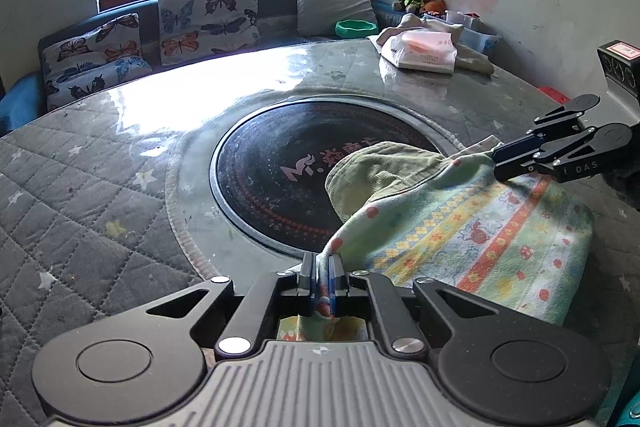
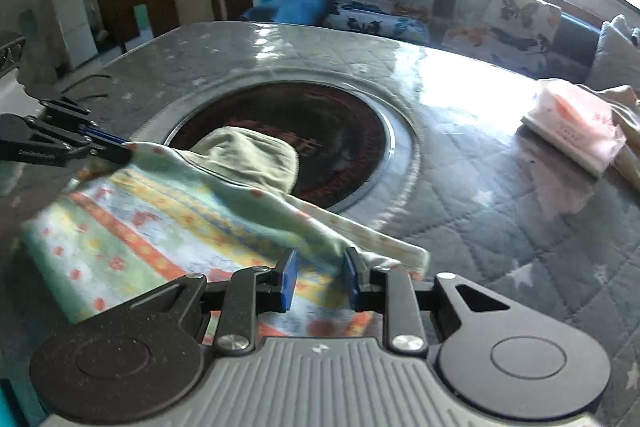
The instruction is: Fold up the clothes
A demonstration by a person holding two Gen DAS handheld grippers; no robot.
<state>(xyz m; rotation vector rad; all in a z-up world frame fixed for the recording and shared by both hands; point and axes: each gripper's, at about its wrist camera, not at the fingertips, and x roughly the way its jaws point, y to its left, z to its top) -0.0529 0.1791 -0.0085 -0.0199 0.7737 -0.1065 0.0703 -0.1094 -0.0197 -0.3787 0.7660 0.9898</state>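
Observation:
A small patterned garment (image 1: 460, 227) with green, yellow and orange stripes lies on the quilted table (image 1: 80, 187), partly over a round black hob (image 1: 272, 163). An olive-green part (image 1: 372, 175) of it bulges toward the hob. My left gripper (image 1: 322, 279) is shut on the garment's near edge, which bunches between the blue pads. My right gripper (image 2: 320, 275) stands open, its pads (image 2: 289, 279) apart on either side of the garment's (image 2: 160, 227) edge, with cloth lying between them. In the left wrist view the right gripper (image 1: 496, 167) sits at the cloth's far right corner. The right wrist view shows the left gripper (image 2: 120, 151) at the far-left corner.
A pink-and-white tissue pack (image 1: 420, 51) and a beige cloth (image 1: 476, 59) lie at the table's far right. A green bowl (image 1: 356, 27) and butterfly cushions (image 1: 208, 19) sit on the sofa behind. The table's glossy cover reflects the window.

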